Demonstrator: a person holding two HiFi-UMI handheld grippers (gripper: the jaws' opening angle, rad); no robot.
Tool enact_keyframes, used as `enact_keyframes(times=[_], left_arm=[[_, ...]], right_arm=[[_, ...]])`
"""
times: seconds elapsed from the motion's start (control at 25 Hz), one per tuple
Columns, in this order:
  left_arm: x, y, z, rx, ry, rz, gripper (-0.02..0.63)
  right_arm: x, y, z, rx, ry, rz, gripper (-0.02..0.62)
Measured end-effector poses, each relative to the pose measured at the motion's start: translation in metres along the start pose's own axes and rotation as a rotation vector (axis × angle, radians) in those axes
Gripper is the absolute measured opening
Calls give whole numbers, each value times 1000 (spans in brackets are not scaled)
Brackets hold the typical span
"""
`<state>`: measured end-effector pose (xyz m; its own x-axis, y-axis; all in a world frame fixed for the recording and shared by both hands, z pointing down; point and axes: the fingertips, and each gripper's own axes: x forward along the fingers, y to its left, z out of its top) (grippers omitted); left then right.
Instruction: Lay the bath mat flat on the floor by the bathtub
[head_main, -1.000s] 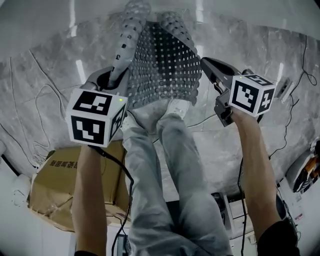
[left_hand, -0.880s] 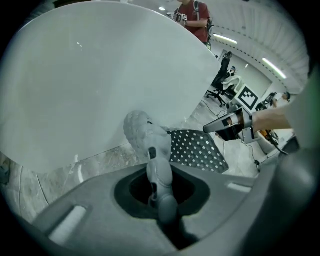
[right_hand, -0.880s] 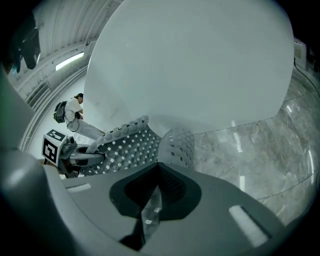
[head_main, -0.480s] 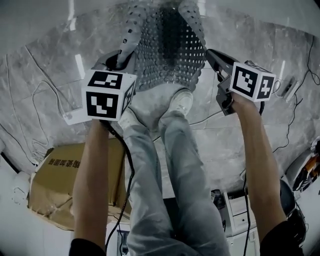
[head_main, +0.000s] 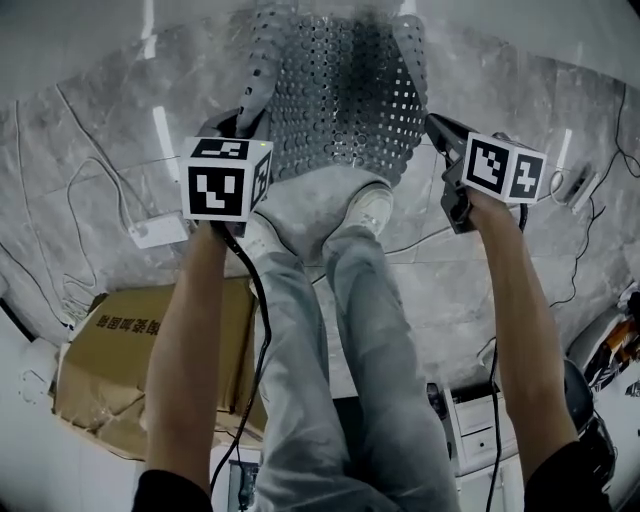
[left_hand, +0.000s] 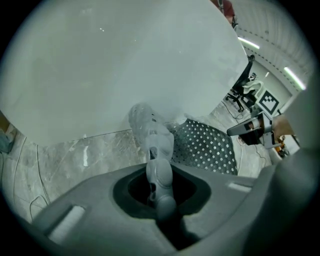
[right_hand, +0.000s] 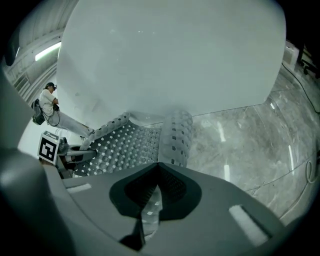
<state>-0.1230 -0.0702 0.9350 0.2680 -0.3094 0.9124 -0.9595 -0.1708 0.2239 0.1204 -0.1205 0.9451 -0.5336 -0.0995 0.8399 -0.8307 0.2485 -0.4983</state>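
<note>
Lowered toward the floor (head_main: 110, 150) by the bathtub (head_main: 200, 25), the bath mat (head_main: 340, 100) hangs spread — left gripper (head_main: 246, 122), jaws just easing open, pinching its left edge, right gripper (head_main: 433, 122) clamped on its right — nearly ready to lay.

- The left tool (left_hand: 159, 192) is pinching a rolled-up edge of the bath mat (left_hand: 205, 147); its jaws have just been opening a little, with that edge between them.
- The mat's dotted sheet is spreading off to the right.
- The white bathtub (left_hand: 125, 65) is filling the upper view, with grey marble floor (left_hand: 75, 157) showing below it.
- The right tool (left_hand: 235, 131) is hovering at the mat's far edge.
</note>
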Motion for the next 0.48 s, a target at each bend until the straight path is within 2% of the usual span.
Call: enact_keyframes(times=[0.12,0.24,0.48], left_arm=[[10,12,-13,-36,17,17,43],[20,26,-28,-32,39,34,43],[44,50,-47,-51,29,40,44]], right_arm=[[5,-10,-8,7,15,-27,9],[12,-16,-19,-8,47,-47,9],[34,-42,-30,-21,66,-85,9]])
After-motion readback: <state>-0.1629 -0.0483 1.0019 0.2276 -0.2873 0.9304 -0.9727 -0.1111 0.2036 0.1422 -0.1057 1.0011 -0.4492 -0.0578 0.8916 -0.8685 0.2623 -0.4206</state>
